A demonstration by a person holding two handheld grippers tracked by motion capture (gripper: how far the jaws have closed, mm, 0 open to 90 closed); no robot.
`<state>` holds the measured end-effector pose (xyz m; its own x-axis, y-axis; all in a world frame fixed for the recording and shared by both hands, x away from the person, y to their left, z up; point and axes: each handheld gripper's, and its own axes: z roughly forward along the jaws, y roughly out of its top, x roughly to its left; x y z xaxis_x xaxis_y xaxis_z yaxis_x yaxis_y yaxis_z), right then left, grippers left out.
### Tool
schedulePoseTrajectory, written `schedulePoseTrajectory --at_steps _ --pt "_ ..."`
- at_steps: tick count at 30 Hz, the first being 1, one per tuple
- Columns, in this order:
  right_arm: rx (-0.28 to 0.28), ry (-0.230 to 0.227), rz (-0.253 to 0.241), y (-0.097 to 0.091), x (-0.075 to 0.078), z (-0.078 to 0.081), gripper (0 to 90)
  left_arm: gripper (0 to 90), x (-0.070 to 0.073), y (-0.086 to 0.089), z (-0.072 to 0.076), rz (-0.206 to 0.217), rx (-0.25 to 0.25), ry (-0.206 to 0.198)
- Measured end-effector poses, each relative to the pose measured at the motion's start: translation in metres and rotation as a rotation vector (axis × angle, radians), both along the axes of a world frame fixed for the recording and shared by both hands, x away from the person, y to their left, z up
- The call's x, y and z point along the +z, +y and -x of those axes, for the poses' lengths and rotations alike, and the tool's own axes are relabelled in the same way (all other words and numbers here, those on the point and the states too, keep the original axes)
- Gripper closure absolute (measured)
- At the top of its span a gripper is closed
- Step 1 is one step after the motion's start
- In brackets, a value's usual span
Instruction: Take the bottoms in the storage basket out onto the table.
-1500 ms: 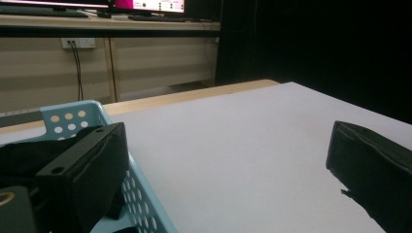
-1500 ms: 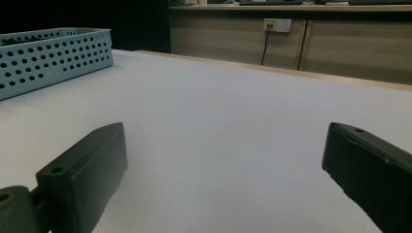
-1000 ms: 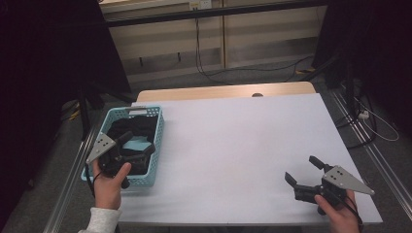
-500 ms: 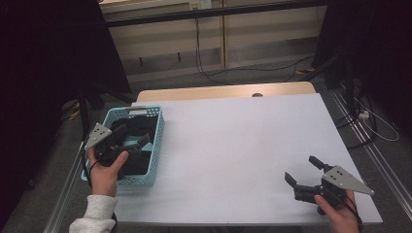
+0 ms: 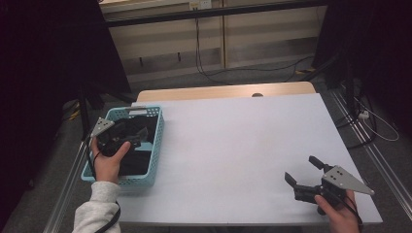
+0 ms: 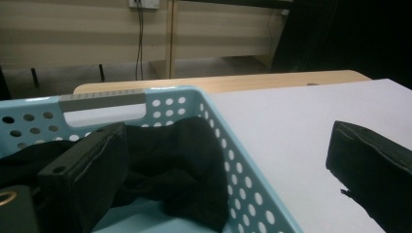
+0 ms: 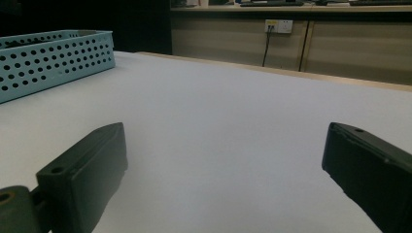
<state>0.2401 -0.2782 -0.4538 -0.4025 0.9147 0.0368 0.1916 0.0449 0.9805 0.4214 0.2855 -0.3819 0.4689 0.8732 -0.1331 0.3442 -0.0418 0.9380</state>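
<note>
The left gripper (image 5: 133, 136), jaws spread, hangs over the basket (image 5: 154, 145), whose limp black cloth (image 6: 180, 160) probably wants pinching at a raised fold

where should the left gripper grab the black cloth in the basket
Probably the raised fold of the black cloth near the far right corner of the blue basket. It humps up above the basket floor there, so it offers a ridge to pinch. Come from above with the left gripper, its open jaws straddling the fold, since the basket walls block a side approach.
</note>
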Motion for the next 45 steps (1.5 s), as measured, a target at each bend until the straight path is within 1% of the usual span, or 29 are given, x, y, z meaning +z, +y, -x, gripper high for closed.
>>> schedulePoseTrajectory --at_steps 1,2,3,4,6,9,10,11,13,15,17,20,21,22,23,25,27,28,32,33,36,37,38,39,41,42,43,45 --pt "0.001 0.001 0.0 0.0 0.0 0.0 1.7 2.0 -0.001 0.001 -0.001 0.004 0.009 0.004" --pt "0.001 0.001 0.001 0.0 0.0 0.0 1.8 2.0 -0.004 0.003 -0.004 -0.001 0.028 0.013" --pt "0.002 0.001 0.0 0.0 0.0 0.0 1.8 2.0 -0.004 0.003 -0.004 -0.001 0.028 0.013" --pt "0.002 0.001 -0.001 0.0 0.0 0.0 1.8 2.1 -0.007 0.004 -0.007 -0.009 0.048 0.024" --pt "0.002 0.002 -0.003 0.0 0.0 0.0 1.8 2.2 -0.01 0.004 -0.009 -0.004 0.064 0.035" --pt "0.002 0.001 -0.006 0.0 0.0 0.0 1.8 2.2 -0.013 0.005 -0.011 0.001 0.069 0.044" --pt "0.0 0.001 -0.006 0.0 0.0 0.0 1.9 2.3 -0.014 0.007 -0.012 -0.005 0.08 0.055" --pt "0.002 0.001 -0.007 0.0 0.0 0.0 1.8 2.3 -0.014 0.007 -0.012 -0.005 0.08 0.055" --pt "0.003 0.001 -0.007 0.001 0.0 0.0 1.9 2.4 -0.016 0.009 -0.014 -0.023 0.094 0.062" --pt "0.003 0.002 -0.009 0.001 0.0 0.0 1.9 2.4 -0.018 0.011 -0.015 -0.02 0.106 0.075" --pt "0.006 0.001 -0.009 0.001 0.0 -0.001 1.9 2.4 -0.02 0.014 -0.016 -0.032 0.115 0.087" --pt "0.009 0.0 -0.003 0.002 0.0 -0.001 1.9 2.4 -0.022 0.017 -0.018 -0.048 0.137 0.11" --pt "0.009 0.0 -0.003 0.002 0.0 -0.001 1.9 2.4 -0.023 0.018 -0.018 -0.04 0.146 0.115" --pt "0.009 0.003 -0.004 0.002 0.0 -0.001 1.9 2.5 -0.026 0.02 -0.02 -0.049 0.165 0.133" --pt "0.009 0.003 -0.004 0.002 0.0 -0.001 1.9 2.5 -0.026 0.02 -0.02 -0.049 0.165 0.133" --pt "0.008 0.003 -0.009 0.002 0.0 -0.001 1.9 2.8 -0.029 0.022 -0.022 -0.053 0.177 0.154" --pt "0.01 0.001 -0.009 0.002 0.0 -0.001 1.9 2.9 -0.032 0.023 -0.023 -0.071 0.187 0.175" --pt "0.009 0.002 -0.009 0.002 0.0 -0.001 1.9 2.9 -0.034 0.023 -0.024 -0.069 0.191 0.185" --pt "0.013 0.003 -0.005 0.002 0.0 -0.001 2.0 3.1 -0.04 0.024 -0.026 -0.099 0.186 0.218" --pt "0.015 0.003 -0.005 0.002 0.0 -0.001 2.0 3.2 -0.041 0.023 -0.027 -0.099 0.183 0.228" --pt "0.02 0.003 -0.006 0.003 -0.001 -0.001 2.0 3.3 -0.041 0.02 -0.028 -0.119 0.154 0.249" --pt "0.018 0.006 -0.004 0.002 -0.001 -0.001 2.0 3.6 -0.042 0.02 -0.028 -0.134 0.148 0.256" --pt "0.019 0.005 -0.004 0.003 -0.001 -0.001 2.1 3.7 -0.041 0.019 -0.029 -0.146 0.145 0.259" --pt "0.021 0.005 -0.003 0.002 -0.001 -0.001 2.2 3.8 -0.041 0.019 -0.029 -0.149 0.14 0.264" --pt "0.02 0.005 -0.009 0.003 0.0 -0.001 2.2 4.0 -0.041 0.019 -0.03 -0.174 0.13 0.262" --pt "0.023 0.003 -0.003 0.002 0.0 -0.001 2.2 4.3 -0.041 0.02 -0.03 -0.174 0.123 0.263" --pt "0.022 0.004 -0.007 0.003 0.0 -0.001 2.2 4.7 -0.041 0.021 -0.03 -0.171 0.112 0.27" --pt "0.026 0.002 -0.004 0.002 -0.001 -0.001 2.2 5.4 -0.041 0.024 -0.03 -0.189 0.096 0.269"
